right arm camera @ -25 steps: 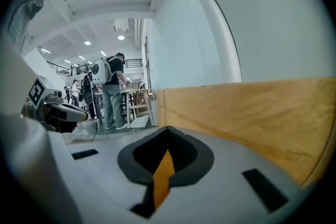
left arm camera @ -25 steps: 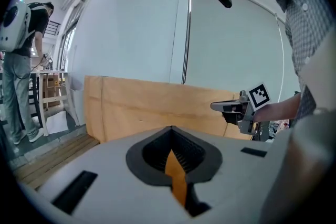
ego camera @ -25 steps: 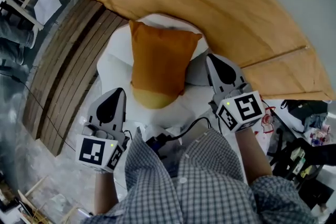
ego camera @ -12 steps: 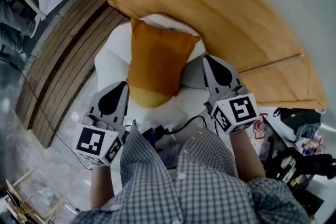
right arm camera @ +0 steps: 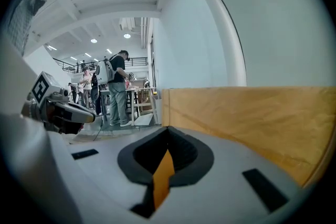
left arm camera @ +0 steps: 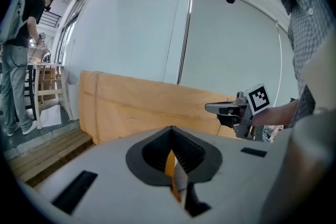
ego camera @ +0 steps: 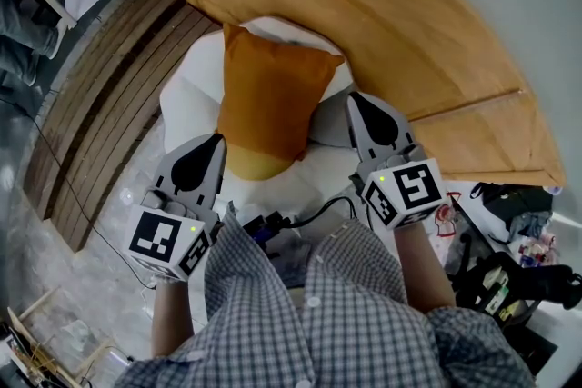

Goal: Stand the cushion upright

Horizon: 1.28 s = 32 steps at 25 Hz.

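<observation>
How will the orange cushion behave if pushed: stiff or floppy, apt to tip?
Probably soft and floppy: the cushion has a bulging lower edge and pinched corners. Likely light for its size, as stuffed fabric. It sits on a rounded white seat, so a nudge may well make it slump or tip.

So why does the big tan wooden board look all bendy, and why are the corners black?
Head view: the wide lens curves the tan wooden board into an arc. Left gripper view and right gripper view: the same kind of lens leaves a dark round rim in the corners.
</observation>
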Each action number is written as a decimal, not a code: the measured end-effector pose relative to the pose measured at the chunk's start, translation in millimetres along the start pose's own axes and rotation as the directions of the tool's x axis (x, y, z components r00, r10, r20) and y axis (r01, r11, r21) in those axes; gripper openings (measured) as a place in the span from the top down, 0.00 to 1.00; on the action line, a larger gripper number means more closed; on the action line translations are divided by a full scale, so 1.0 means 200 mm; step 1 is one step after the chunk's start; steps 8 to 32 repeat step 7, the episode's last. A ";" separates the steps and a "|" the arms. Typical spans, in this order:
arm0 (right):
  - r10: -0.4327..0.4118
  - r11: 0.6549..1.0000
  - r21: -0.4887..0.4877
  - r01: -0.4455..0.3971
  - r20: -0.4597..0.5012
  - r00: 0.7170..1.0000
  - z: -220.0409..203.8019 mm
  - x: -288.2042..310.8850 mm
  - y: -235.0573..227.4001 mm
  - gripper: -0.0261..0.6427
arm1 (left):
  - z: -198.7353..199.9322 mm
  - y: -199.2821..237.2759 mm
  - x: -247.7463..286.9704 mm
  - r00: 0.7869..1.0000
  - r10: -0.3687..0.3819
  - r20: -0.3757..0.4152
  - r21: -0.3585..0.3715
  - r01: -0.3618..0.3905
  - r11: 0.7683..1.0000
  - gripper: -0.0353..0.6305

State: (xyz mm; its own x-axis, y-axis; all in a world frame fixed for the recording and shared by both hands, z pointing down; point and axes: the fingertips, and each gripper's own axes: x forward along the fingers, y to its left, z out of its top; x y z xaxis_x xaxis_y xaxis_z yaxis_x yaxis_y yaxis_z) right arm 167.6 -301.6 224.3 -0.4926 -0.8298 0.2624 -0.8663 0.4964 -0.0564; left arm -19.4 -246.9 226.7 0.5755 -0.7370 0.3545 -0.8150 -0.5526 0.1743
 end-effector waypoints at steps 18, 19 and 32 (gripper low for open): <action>0.006 1.000 -0.003 -0.006 -0.009 1.000 -0.03 0.00 0.00 0.95 | -0.02 -0.04 0.03 1.000 -0.018 -0.022 0.007 0.018 1.000 0.94; 0.006 1.000 -0.003 -0.006 -0.009 1.000 -0.03 0.00 0.00 0.95 | -0.02 -0.04 0.03 1.000 -0.018 -0.022 0.007 0.018 1.000 0.94; 0.006 1.000 -0.003 -0.006 -0.009 1.000 -0.03 0.00 0.00 0.95 | -0.02 -0.04 0.03 1.000 -0.018 -0.022 0.007 0.018 1.000 0.94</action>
